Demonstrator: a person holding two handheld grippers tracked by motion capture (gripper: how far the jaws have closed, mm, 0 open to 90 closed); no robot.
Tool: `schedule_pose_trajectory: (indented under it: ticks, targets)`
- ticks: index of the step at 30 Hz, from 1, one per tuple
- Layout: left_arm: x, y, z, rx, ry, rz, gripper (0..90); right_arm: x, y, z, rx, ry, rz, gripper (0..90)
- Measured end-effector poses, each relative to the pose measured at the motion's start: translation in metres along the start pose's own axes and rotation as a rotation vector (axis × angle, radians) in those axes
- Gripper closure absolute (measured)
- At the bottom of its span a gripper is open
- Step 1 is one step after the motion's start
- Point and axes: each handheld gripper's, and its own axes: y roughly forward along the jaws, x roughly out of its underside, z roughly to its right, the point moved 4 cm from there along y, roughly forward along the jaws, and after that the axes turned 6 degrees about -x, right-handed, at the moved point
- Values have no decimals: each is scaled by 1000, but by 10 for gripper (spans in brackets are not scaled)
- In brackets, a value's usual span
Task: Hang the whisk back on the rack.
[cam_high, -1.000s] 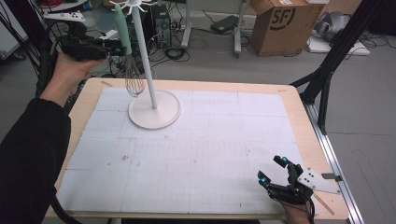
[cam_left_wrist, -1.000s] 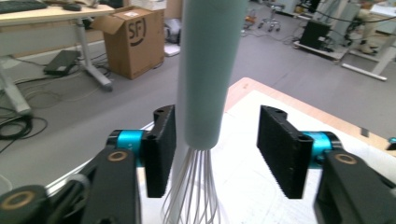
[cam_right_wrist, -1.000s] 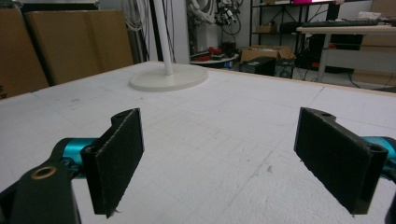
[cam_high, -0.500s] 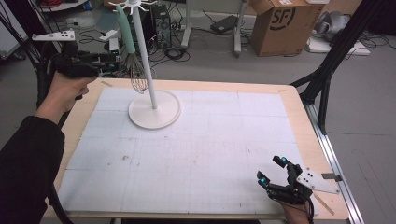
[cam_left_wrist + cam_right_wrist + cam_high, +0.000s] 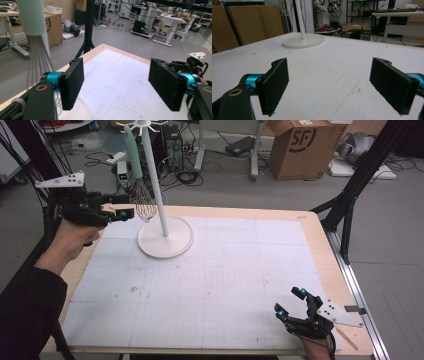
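A: We've got the left hand-held gripper [image 5: 120, 211] up at the counter's [image 5: 225, 270] far left corner, jaws spread wide, nothing between them.

B: And just beside it we see the whisk [image 5: 141, 195], mint handle up, hanging from the white rack [image 5: 164, 232]. In the left gripper view its wires [image 5: 37, 57] sit just outside the left jaw.

A: Down at the near right edge, our right hand-held gripper [image 5: 290, 305] rests low, jaws parted too, empty, pointing across the counter at the rack's base [image 5: 303, 41].

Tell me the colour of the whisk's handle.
Pale mint green; the whisk handle shows best in the high view.
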Motion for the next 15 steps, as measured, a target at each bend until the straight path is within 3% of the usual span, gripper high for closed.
schedule_pose_trajectory:
  ticks: [6,9,15]
  targets:
    - [21,4,10,-3,-4,-16,214,0,0,1,1,-1,-2,149]
    - [29,5,17,-3,11,3,153,0,0,1,1,-1,-5,149]
    - [43,4,27,-24,39,27,143,0,0,1,2,0,-1,149]
